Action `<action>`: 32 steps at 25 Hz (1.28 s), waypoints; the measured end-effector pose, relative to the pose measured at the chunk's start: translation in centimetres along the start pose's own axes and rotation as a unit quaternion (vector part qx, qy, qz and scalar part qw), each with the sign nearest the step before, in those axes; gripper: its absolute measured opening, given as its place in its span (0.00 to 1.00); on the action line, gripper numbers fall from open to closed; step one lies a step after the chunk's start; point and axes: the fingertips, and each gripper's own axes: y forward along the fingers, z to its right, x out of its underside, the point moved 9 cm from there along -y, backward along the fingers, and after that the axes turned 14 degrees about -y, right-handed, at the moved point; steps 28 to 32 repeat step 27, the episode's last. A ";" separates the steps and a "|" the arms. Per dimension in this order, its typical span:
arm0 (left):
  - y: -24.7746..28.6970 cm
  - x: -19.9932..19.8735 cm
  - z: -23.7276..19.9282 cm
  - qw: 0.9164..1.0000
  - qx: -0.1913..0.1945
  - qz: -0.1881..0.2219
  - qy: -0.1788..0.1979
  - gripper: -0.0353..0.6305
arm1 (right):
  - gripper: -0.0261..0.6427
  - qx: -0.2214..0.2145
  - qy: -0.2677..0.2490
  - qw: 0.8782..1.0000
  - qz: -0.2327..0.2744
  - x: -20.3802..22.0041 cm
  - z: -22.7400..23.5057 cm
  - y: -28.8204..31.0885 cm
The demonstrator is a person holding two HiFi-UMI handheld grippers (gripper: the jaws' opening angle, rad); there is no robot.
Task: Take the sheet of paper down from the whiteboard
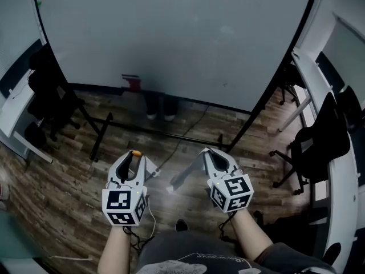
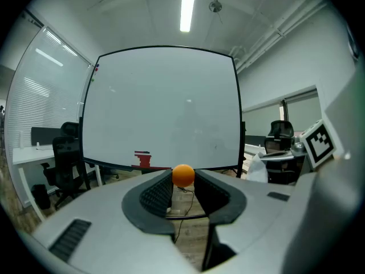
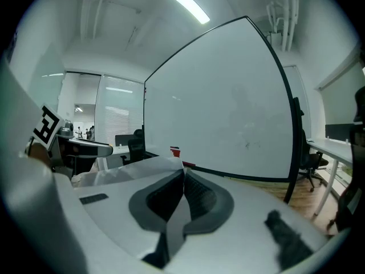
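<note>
Pretty sure the main bit is done here. The whiteboard (image 1: 182,39) is totally bare, with no sheet anywhere on the part I can see. The sheet of paper (image 3: 132,170) is off the whiteboard and in the right gripper (image 3: 183,180). That gripper's jaws are clamped together on it, with a strip running down between the pads and the rest flopping out to one side, well clear of the whiteboard's face.

The left gripper (image 2: 183,180) isn't empty either. It's pinching a little orange ball (image 2: 183,174) right at its jaw tips (my guess is it's the magnet that pinned the sheet up, but that's only a guess).

Both grippers sit side by side in front of the whiteboard, well apart from it, pointing roughly toward its lower edge.

The only other thing at the whiteboard is a red thing (image 1: 132,83) on its bottom ledge. It could be an eraser, I can't really tell, and it doesn't look like part of the job.

So what's left? Going by the task line, not much — the taking-down part reads as finished, since the sheet is gripped and nothing ties it to the whiteboard. At most there's parking the sheet and the ball somewhere, and the task doesn't say where. Main risk I see is the sheet creasing in that clamp or slipping out.
</note>
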 end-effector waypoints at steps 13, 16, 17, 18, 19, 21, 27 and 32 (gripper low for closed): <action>-9.3 2.1 -1.6 0.999 0.033 -0.014 -0.004 0.24 | 0.07 -0.006 -0.020 1.000 -0.020 -1.5 -10.6 -5.5; -11.0 2.8 -2.0 0.999 0.040 -0.016 -0.008 0.24 | 0.07 0.003 -0.023 0.999 -0.029 -1.6 -12.0 -6.8; -11.5 3.0 -2.1 0.999 0.043 -0.016 -0.009 0.24 | 0.07 0.006 -0.023 0.999 -0.032 -1.5 -12.5 -7.3; -12.0 3.2 -2.2 0.999 0.046 -0.015 -0.010 0.24 | 0.07 0.007 -0.023 0.999 -0.034 -1.4 -12.9 -7.8; -12.4 3.4 -2.1 0.999 0.048 -0.014 -0.011 0.24 | 0.07 0.008 -0.022 0.999 -0.035 -1.3 -13.3 -8.2; -12.9 3.5 -1.9 0.998 0.056 -0.011 -0.014 0.24 | 0.07 0.006 -0.023 0.999 -0.039 -1.3 -13.9 -8.9; -14.8 4.0 -2.5 0.997 0.065 -0.008 -0.027 0.24 | 0.07 0.003 -0.035 0.999 -0.040 -1.7 -15.9 -10.3; -14.8 4.0 -2.5 0.997 0.065 -0.008 -0.027 0.24 | 0.07 0.003 -0.035 0.999 -0.040 -1.7 -15.9 -10.3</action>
